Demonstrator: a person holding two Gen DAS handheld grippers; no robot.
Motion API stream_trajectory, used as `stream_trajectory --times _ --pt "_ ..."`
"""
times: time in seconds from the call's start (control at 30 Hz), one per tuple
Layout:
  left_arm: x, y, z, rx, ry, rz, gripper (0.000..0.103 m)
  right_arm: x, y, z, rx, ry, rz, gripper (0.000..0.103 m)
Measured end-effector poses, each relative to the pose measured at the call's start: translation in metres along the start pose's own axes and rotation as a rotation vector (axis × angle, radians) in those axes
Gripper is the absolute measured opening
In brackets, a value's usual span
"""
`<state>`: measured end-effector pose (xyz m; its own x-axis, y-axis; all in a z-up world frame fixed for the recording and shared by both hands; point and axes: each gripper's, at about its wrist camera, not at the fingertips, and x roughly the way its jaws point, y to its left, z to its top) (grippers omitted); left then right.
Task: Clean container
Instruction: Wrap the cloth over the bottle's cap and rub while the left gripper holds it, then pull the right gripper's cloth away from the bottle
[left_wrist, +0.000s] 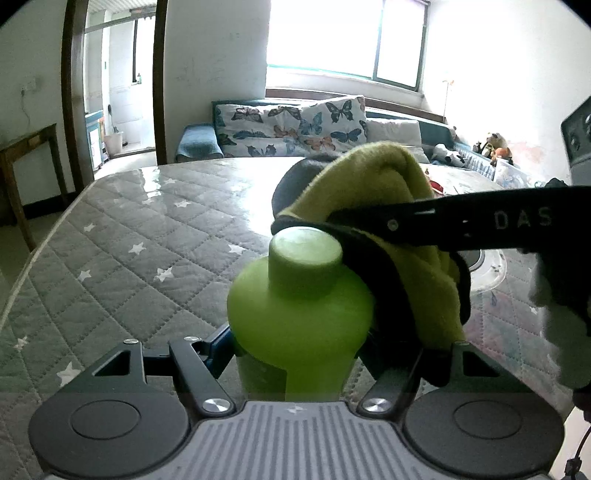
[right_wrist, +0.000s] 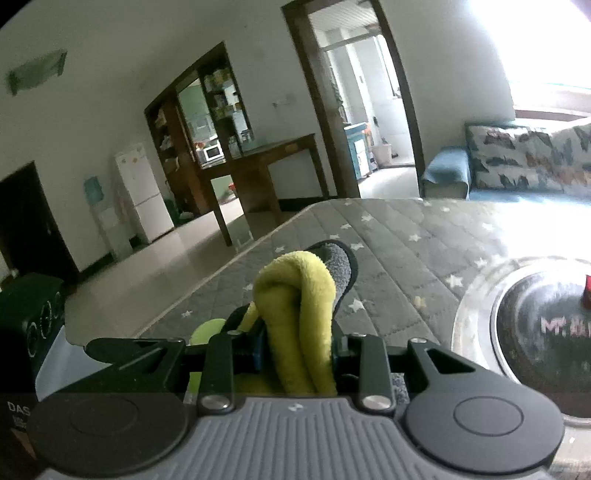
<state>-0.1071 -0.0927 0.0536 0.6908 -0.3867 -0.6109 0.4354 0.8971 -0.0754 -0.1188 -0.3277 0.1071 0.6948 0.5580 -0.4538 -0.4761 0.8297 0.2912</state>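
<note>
A lime-green plastic container (left_wrist: 299, 314) with a round cap stands upright between the fingers of my left gripper (left_wrist: 295, 347), which is shut on its body. My right gripper (left_wrist: 369, 221) reaches in from the right, shut on a folded yellow-green cloth (left_wrist: 369, 177) with a grey backing. The cloth lies against the container's cap and right shoulder. In the right wrist view the cloth (right_wrist: 295, 302) is bunched between the fingers of the right gripper (right_wrist: 295, 354), and a sliver of the container (right_wrist: 207, 328) shows below left of it.
The grey quilted star-pattern table cover (left_wrist: 129, 240) stretches ahead and to the left. A glass pot lid (right_wrist: 480, 295) lies on the right. A black box with dials (right_wrist: 37, 314) sits at the left. A butterfly-print sofa (left_wrist: 288, 125) stands beyond the table.
</note>
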Motion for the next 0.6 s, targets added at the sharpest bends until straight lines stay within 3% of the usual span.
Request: stream_trajectory --times 0.13,0.27,0.43,0.5,0.6 --pt "0.001 0.003 0.000 -0.002 -0.004 -0.004 0.073 0.003 -0.020 -0.006 0.103 0.003 0.013 0.030" --pt "0.005 0.007 -0.001 0.000 -0.001 -0.007 0.073 0.019 -0.044 -0.023 0.229 0.065 0.047 0.030" --pt "0.005 0.007 0.002 0.002 -0.007 -0.007 0.074 0.036 -0.062 -0.048 0.248 0.134 0.035 0.030" --pt "0.004 0.006 0.004 -0.003 -0.016 -0.009 0.080 0.039 -0.066 -0.055 0.239 0.157 0.032 0.030" --pt "0.002 0.005 0.006 -0.003 -0.031 -0.008 0.083 0.037 -0.069 -0.055 0.238 0.147 0.027 0.030"
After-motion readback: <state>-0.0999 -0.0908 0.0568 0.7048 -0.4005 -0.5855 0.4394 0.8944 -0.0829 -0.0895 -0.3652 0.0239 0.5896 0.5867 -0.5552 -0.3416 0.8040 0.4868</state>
